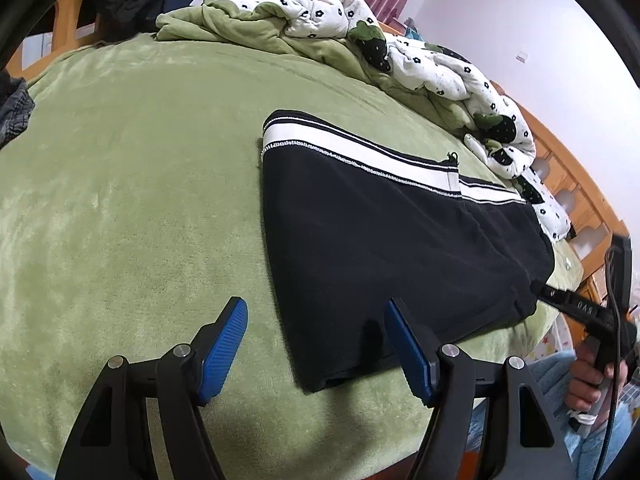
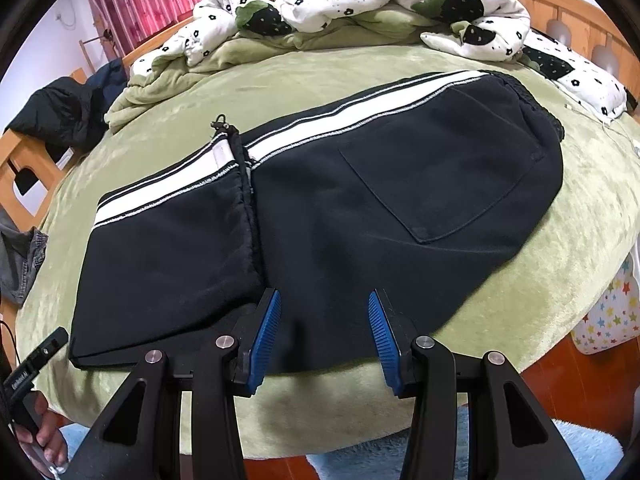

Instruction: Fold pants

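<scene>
- At the far left a grey garment [image 1: 14, 114] lies at the edge of the bed [image 1: 132, 184], well apart from the work; I think it waits for its turn.
- The left gripper [image 1: 316, 344] hangs over the near left end of the pants [image 1: 372, 240]. Its jaws stand wide open and hold nothing. One blue finger [image 1: 224, 344] is over the bare green cover, the other one over the black cloth, so the folded edge lies between them.
- The pants lie flat in the middle of the bed, the white stripe [image 2: 320, 120] along the far side. The leg part is already folded over toward the waist — its cuff with a small zipper [image 2: 222, 122] ends near the middle.
- The right gripper [image 2: 324, 332] is over the near edge of the pants, below the back pocket [image 2: 444, 168]. The jaws are open, less wide than the left ones, and grip nothing.
- Both tools stand at the near hem, probably to take it for the next fold; this is only my judgement.
- A crumpled quilt [image 2: 360, 0] is pushed to the far side — it leaves room for folding.
</scene>
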{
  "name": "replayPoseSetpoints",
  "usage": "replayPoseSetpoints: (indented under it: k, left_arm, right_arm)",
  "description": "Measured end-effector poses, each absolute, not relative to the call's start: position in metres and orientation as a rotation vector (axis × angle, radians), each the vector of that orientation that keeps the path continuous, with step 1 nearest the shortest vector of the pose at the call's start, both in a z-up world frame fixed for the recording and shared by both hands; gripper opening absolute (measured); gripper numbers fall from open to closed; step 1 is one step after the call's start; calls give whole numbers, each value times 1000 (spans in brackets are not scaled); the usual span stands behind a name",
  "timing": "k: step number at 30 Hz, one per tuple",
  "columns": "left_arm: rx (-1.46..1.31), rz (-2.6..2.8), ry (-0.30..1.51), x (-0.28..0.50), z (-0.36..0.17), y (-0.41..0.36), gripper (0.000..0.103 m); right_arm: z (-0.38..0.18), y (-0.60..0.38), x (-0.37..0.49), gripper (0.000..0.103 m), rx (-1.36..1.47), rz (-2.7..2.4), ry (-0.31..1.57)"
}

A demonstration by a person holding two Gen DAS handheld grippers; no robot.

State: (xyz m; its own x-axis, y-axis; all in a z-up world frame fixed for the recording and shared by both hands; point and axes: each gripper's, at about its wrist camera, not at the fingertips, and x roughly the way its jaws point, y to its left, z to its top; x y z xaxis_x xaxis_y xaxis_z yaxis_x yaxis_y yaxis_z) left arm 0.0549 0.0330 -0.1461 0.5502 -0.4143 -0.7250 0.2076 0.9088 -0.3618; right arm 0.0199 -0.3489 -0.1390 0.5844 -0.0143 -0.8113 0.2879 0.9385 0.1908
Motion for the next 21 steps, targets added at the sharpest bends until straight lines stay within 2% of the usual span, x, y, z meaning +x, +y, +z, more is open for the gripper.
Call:
replayPoseSetpoints:
  k: [12,21]
  left_arm:
    - [-522,-463,1006,59,-180,45,67]
    - [-317,-370,1015,86,-167,10,67]
  right_arm:
    - [-162,-395,-8,46,415,-172,920]
    - [-157,-453,-18,46,443,-216,829]
